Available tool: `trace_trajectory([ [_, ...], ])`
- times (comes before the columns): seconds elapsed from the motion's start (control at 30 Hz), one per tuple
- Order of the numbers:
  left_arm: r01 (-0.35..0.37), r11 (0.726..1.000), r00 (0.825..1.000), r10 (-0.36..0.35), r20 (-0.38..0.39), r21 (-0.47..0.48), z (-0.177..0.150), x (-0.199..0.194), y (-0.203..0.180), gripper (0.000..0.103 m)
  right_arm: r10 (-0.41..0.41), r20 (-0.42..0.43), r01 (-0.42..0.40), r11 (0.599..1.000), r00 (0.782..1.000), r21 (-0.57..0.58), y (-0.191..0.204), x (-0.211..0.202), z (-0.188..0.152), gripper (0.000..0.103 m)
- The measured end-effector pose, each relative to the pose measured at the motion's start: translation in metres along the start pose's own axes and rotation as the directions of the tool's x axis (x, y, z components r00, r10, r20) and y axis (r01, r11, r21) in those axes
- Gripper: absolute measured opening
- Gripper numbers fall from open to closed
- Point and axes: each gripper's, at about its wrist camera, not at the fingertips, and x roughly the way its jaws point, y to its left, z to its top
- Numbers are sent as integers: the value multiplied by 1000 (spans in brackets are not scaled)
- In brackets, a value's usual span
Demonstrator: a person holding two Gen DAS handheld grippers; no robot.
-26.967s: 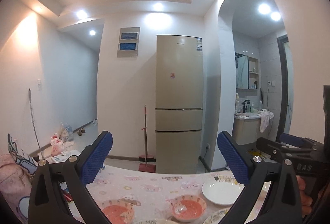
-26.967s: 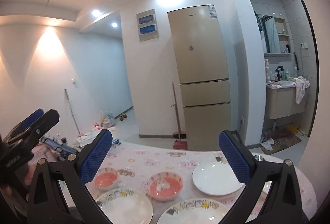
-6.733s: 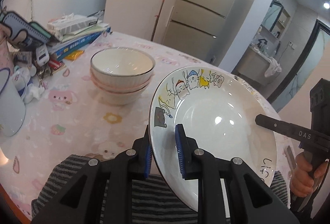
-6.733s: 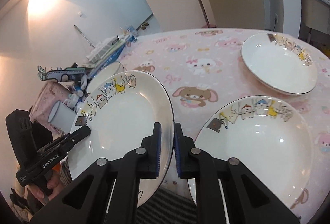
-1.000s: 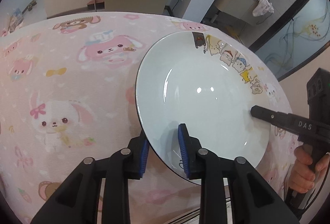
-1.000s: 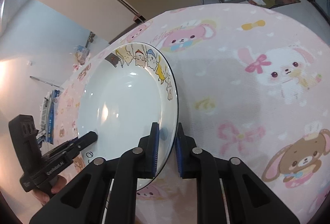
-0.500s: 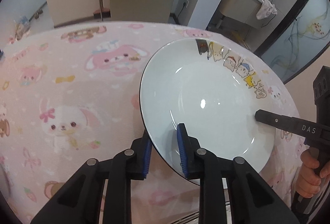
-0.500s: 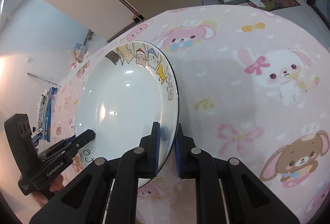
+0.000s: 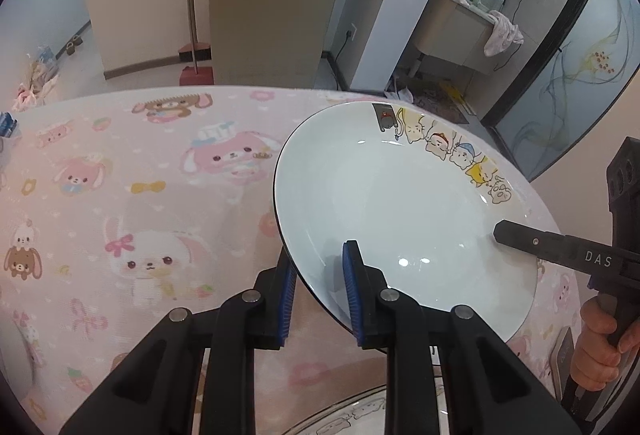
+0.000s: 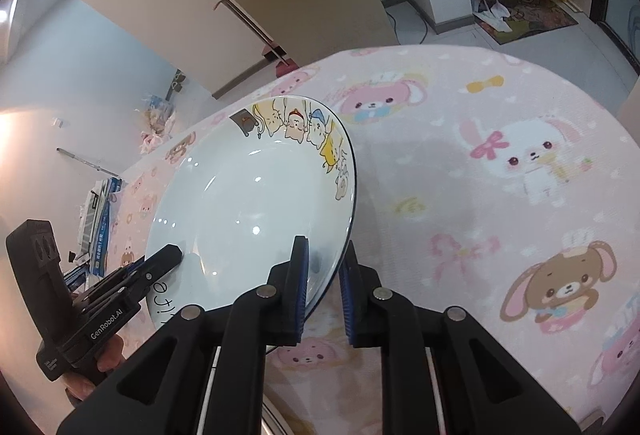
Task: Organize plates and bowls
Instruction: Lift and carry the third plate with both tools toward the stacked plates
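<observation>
Pinching opposite rims, left tool [image 9: 318,285] and right tool [image 10: 323,285] hold plate [image 9: 400,203].

Bench [image 9: 120,203] bare ahead & left of held plate [image 9: 392,203]; another plate [image 9: 360,415] sits under the tongs.

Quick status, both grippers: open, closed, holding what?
Left gripper: closed on the plate rim.
Right gripper: closed on the opposite rim of the same plate.

"DAS", "GenRobot.AI" on right gripper [image 9: 568,255], left gripper [image 10: 116,299].
</observation>
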Motion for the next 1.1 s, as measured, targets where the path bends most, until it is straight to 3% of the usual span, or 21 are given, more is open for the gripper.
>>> trace_trajectory([
  [0.23,67,997,998,-67,10,-30,0,-26,2,24,4,64,-2,999,998,-33,14,-32,-3,15],
  [0.5,53,999,994,-52,95,-4,3,-70,-13,24,-5,155,18,997,988,-77,35,-67,-11,15],
  [0.63,63,998,984,-62,170,-2,3,-106,-15,24,35,192,-16,995,981,-98,47,-86,-19,17],
  [0.8,141,990,954,-135,268,-5,4,-158,-14,24,69,265,-29,988,962,-155,65,-118,-34,18],
  [0.87,139,990,946,-137,293,15,3,-178,-21,24,97,280,-57,988,955,-145,66,-129,-40,18],
  [1.0,110,993,940,-121,319,52,-7,-207,-35,24,127,321,-81,985,939,-153,69,-154,-54,18],
  [1.1,93,995,947,-103,304,47,-19,-224,-40,24,138,346,-83,982,928,-169,74,-171,-67,18],
])
